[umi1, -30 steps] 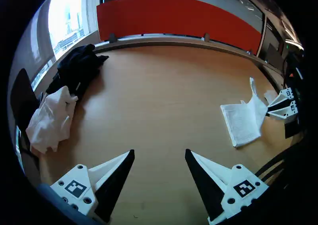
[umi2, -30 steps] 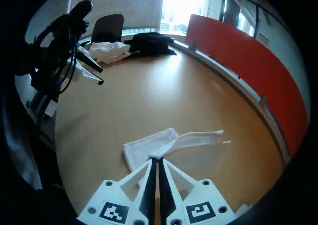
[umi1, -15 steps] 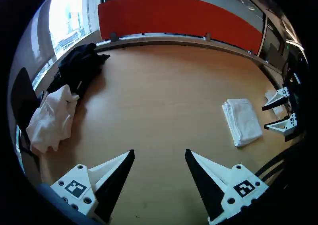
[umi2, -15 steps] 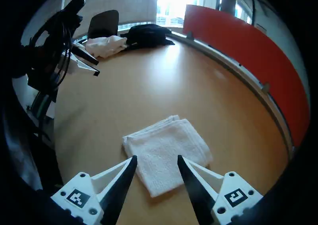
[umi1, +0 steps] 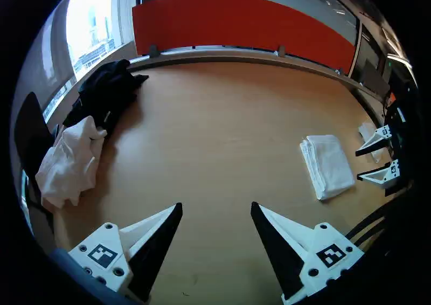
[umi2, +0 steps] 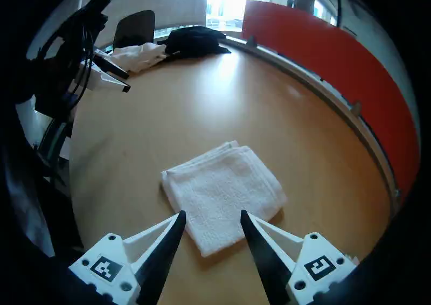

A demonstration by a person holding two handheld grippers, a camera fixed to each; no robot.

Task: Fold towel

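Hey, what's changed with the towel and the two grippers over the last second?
The right gripper was shut on a lifted flap of the towel; it has let go, opened and drawn back a little. The towel now lies folded flat on the table. The left gripper stayed open and in place, and the clothes pile did not move.

Office: desk (umi1: 215, 122), red partition screen (umi1: 242, 25)
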